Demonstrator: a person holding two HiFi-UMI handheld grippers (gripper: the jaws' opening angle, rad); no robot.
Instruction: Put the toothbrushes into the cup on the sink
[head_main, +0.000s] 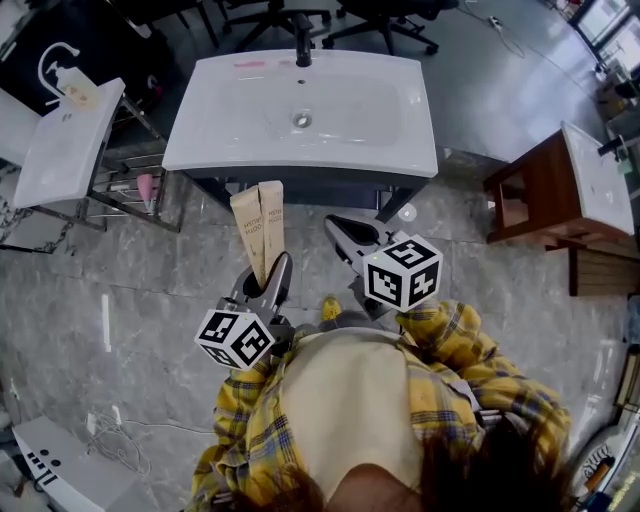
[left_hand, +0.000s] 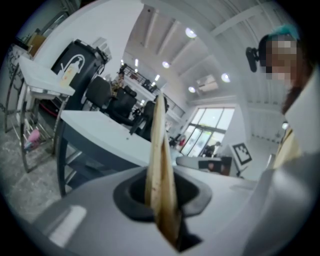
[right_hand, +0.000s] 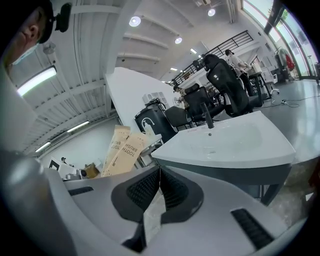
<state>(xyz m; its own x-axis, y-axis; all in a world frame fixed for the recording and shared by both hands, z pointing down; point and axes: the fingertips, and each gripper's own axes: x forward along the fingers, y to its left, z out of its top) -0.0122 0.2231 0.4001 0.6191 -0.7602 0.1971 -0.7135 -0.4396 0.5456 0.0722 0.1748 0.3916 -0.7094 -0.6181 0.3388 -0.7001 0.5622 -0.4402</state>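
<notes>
Grey marbled tile floor (head_main: 120, 290) under me. Wooden stand (head_main: 540, 200) with white top at my right, metal rack (head_main: 130, 195) at my left. Black office chairs (head_main: 290, 15) ahead. Round ceiling lamps (left_hand: 190, 33) lit; tall windows (left_hand: 210, 135) bright.

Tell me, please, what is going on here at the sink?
A person in a yellow plaid shirt stands in front of a white sink with a gripper in each hand. The left gripper is clamped on two paper toothbrush packets, held upright just short of the basin. The right gripper is shut with nothing in it. No cup shows on the sink, so nothing has been put away yet.
</notes>
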